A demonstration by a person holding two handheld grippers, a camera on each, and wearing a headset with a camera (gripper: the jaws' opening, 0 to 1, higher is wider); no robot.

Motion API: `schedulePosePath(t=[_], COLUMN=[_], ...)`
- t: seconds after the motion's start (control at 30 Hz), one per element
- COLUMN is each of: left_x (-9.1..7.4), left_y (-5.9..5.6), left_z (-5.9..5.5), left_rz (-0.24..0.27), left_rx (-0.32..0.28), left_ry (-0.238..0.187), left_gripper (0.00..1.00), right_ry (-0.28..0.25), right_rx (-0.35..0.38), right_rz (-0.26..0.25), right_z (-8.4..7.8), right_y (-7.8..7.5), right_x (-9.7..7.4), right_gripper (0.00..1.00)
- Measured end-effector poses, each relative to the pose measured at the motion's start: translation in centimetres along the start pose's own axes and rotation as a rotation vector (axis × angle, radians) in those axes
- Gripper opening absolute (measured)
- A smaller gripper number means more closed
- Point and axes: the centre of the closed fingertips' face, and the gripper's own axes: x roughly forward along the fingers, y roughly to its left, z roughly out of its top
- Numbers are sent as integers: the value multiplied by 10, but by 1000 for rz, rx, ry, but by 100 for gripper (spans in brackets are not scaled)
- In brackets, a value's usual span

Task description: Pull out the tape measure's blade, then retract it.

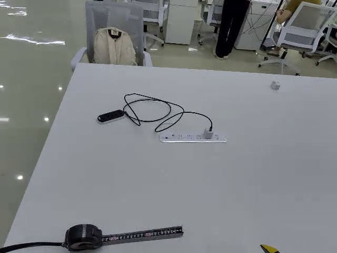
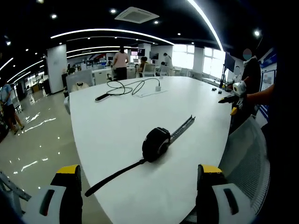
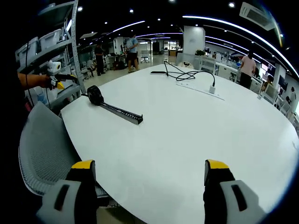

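Note:
A black tape measure (image 1: 83,237) lies near the front left edge of the white table (image 1: 210,184). Its blade (image 1: 145,234) is drawn out flat to the right, and a black strap trails off to the left. My left gripper (image 2: 140,186) stands open off the table's edge, with the tape measure (image 2: 156,142) lying ahead between its jaws and apart from them. My right gripper (image 3: 149,182) is open too, and the tape measure (image 3: 96,95) and its blade (image 3: 122,112) lie far ahead to its left. A yellow fingertip (image 1: 269,249) shows at the bottom of the head view.
A white power strip (image 1: 192,138) with a charger, a looped black cable (image 1: 152,113) and a black device (image 1: 110,116) lie mid-table. A small grey object (image 1: 275,85) sits far right. A chair with a jacket (image 1: 115,45) stands behind. A mesh chair (image 3: 44,154) is beside the near edge.

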Motion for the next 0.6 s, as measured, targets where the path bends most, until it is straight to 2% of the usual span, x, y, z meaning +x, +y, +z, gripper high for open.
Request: schedulePosePath(t=[0.03, 0.1, 0.13, 0.2, 0.3, 0.5, 0.53, 0.6], left_x=[-2, -5, -7, -9, -16, -30, -32, -33], left_y=[1, -11, -13, -14, -13, -6, -5, -5], left_z=[0, -3, -10, -18, -26, -28, -28, -27], left_rz=[2, -50, -52, -41, -23, 18, 20, 24], left_rx=[-4, -13, -1, 20, -32, -68, -72, -57], left_ry=[-4, -6, 15, 32, 35, 16, 12, 17], left_gripper=[100, 100, 100, 100, 100, 100, 100, 100], right_ry=[1, 11, 14, 10, -7, -13, 4, 11], right_rx=[-4, -19, -17, -19, 10, 45, 42, 57], right_rz=[-4, -12, -13, -23, -50, -50, -61, -67], right_z=[-3, -8, -11, -12, -15, -27, -34, -40], right_y=[-1, 0, 0, 1, -3, -1, -2, -2], right_x=[-2, -8, -12, -18, -27, -34, -34, -35], right_gripper=[99, 99, 99, 99, 99, 100, 100, 100])
